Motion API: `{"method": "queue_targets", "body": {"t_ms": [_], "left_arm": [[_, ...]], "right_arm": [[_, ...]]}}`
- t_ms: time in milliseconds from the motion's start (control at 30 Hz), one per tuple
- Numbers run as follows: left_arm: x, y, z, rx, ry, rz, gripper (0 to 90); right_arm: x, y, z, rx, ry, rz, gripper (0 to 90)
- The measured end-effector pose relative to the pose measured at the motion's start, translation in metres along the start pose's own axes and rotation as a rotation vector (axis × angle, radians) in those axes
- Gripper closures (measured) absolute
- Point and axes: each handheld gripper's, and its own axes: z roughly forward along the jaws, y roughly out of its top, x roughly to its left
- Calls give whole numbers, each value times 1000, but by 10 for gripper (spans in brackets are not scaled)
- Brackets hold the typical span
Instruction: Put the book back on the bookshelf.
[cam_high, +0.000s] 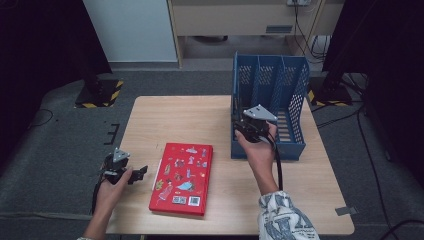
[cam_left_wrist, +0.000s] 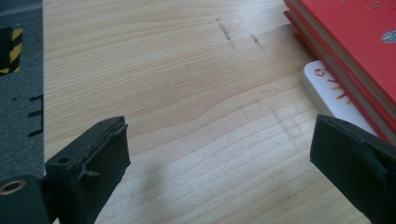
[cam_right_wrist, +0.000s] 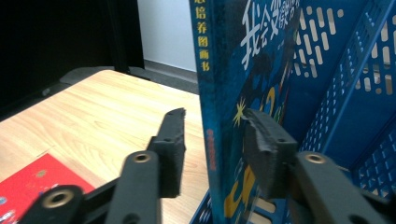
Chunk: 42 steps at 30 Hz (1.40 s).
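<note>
Right gripper (cam_right_wrist: 212, 154) level at blue rack (cam_high: 295, 85), jaws slack around upright blue book (cam_right_wrist: 243, 93); left gripper (cam_left_wrist: 219, 163) agape, low over table (cam_left_wrist: 187, 93).

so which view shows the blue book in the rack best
The right gripper view: the blue book stands upright with spine and cover lettering close up, between the right gripper's open jaws. In the high view that gripper hides it.
</note>
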Motion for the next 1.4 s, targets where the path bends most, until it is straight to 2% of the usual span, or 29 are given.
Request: {"method": "queue_targets", "body": {"t_ms": [167, 300, 367, 400, 433, 567, 600, 667, 700, 733, 800, 867, 933, 1000, 1033, 1067, 1133, 1200, 1300, 1400], "left_arm": [[-7, 3, -4, -19, -36, 12, 38], [-12, 5, -10, -35, -60, 23, 59], [-16, 5, -13, -46, -87, 17, 72], [-21, 6, -16, -56, -101, 19, 87], [-21, 6, -16, -56, -101, 19, 104], [-33, 2, -23, -46, -131, 40, 120], [-36, 0, -25, -46, -138, 28, 129], [-40, -5, -28, -59, -170, -41, 137], [-42, -6, -28, -69, -194, -68, 133], [-44, -5, -28, -73, -204, -64, 133], [-47, -2, -28, -78, -211, -32, 124], [-47, 2, -30, -93, -204, 4, 126], [-47, 4, -29, -103, -215, 14, 129], [-50, 2, -23, -75, -246, 6, 136], [-50, 2, -23, -75, -246, 6, 144], [-52, 2, -22, -72, -264, 9, 144], [-57, 3, -22, -74, -269, 30, 180], [-61, 3, -19, -68, -274, 48, 178], [-62, 3, -18, -61, -278, 53, 173], [-62, 2, -17, -65, -295, 35, 168]], "right_arm": [[3, -9, -14, 3, 37, -3, 423], [9, -23, -31, -8, 77, -8, 350], [13, -33, -38, -7, 107, -1, 311], [19, -45, -44, 31, 135, -7, 278], [19, -45, -44, 31, 135, -7, 278], [31, -75, -50, 65, 182, -17, 218], [33, -82, -50, 72, 192, -18, 212], [37, -97, -48, 84, 216, -11, 190], [42, -107, -43, 112, 237, -10, 170], [42, -107, -43, 112, 237, -10, 170], [49, -113, -39, 138, 277, -5, 133], [61, -118, -40, 141, 331, -22, 140], [64, -118, -41, 137, 346, -34, 141], [71, -117, -42, 127, 365, -41, 168], [71, -117, -42, 127, 365, -41, 168], [73, -117, -41, 124, 369, -46, 181], [79, -121, -39, 147, 386, -63, 211], [81, -122, -38, 155, 392, -62, 214], [86, -127, -34, 177, 409, -57, 220], [92, -131, -31, 193, 419, -60, 223]]}}
